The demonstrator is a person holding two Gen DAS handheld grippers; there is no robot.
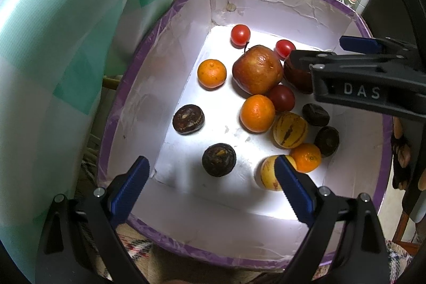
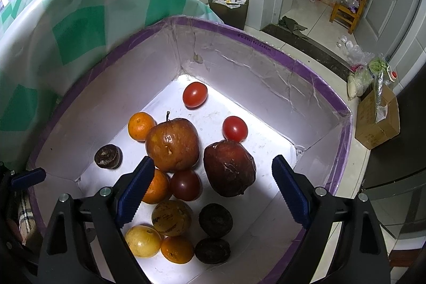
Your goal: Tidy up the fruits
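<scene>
Kitchen floor, green-checked cloth (image 2: 66, 25) draped beside a purple-rimmed box (image 2: 266, 43) holding all the fruit. My left gripper (image 1: 210, 190) is spread wide over the near end, a dark round fruit (image 1: 218, 159) between its fingers below. My right gripper (image 2: 213, 193) also gapes wide, empty, above the dark red apple (image 2: 229, 168) and dark tomato (image 2: 185, 184); lighter apple (image 2: 173, 144) just beyond its left finger.

Purple-rimmed white box (image 2: 343, 121) — red tomatoes (image 2: 195, 95), orange tangerines (image 2: 141, 126), a yellow melon with dark stripes (image 2: 171, 218); the cloth (image 2: 66, 25) — green-and-white checks.
</scene>
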